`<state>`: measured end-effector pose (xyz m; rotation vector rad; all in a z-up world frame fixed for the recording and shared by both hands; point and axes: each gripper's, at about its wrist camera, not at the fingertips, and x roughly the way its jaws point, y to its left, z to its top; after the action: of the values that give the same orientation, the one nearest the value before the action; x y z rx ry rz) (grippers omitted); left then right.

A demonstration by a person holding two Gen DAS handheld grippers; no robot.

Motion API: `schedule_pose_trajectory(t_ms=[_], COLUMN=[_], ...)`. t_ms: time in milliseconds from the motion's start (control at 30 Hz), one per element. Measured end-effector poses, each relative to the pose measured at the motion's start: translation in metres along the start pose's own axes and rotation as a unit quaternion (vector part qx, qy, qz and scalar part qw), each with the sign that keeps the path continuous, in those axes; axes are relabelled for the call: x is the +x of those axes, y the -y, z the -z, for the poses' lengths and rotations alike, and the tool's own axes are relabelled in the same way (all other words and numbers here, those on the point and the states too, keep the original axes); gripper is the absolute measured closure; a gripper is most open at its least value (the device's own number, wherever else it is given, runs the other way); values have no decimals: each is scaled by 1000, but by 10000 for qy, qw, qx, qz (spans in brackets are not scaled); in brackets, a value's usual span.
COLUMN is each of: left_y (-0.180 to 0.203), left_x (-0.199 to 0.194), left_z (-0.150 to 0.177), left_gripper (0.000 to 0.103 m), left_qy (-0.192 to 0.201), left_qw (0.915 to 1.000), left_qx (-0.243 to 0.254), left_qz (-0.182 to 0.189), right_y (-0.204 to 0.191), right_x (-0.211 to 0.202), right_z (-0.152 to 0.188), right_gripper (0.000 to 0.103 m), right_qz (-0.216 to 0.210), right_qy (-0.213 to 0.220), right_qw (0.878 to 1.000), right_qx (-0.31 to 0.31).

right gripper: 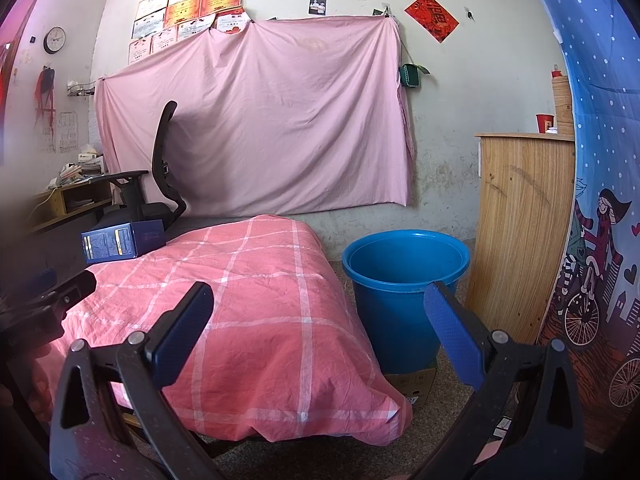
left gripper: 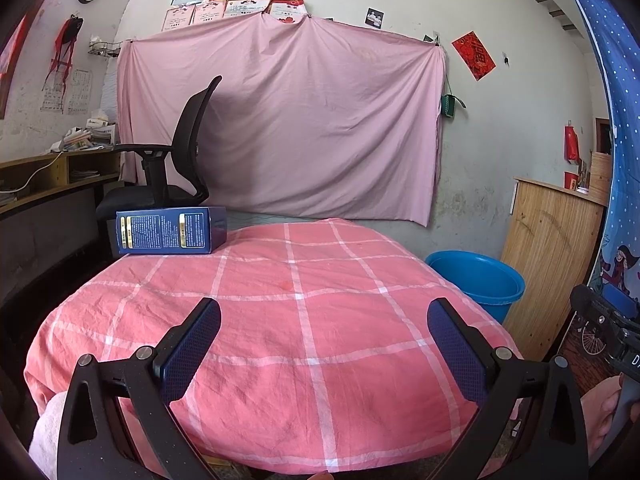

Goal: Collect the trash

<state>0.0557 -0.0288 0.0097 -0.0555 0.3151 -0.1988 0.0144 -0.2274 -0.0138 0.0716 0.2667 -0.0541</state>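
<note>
Checked tablecloth (left gripper: 304,320), blue box (left gripper: 170,230), spread tongs (left gripper: 324,344)

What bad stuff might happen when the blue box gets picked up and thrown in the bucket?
1. The blue box lies at the far left corner of the pink checked cloth, partly over the edge, so a nudge might push it off.
2. The blue bucket stands on the floor on the opposite side, so a drop from afar may miss.
3. The loose cloth may snag on the open left tool.
</note>
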Motion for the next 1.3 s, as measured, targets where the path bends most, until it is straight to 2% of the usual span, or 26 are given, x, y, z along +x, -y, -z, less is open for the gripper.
schedule_pose_trajectory(t_ms=[1100,1300], left_y=[-2,0], left_x=[0,3], left_z=[1,2], left_gripper=[2,2], left_qy=[-7,-65], left_qw=[10000,9996], left_qx=[-25,114], left_qz=[-47,-239], right_y=[0,-1], right_x=[0,0], right_z=[2,2], right_gripper=[0,0], right_qz=[-2,8], right_qy=[-21,-35], right_qw=[10000,10000], right_qx=[15,21])
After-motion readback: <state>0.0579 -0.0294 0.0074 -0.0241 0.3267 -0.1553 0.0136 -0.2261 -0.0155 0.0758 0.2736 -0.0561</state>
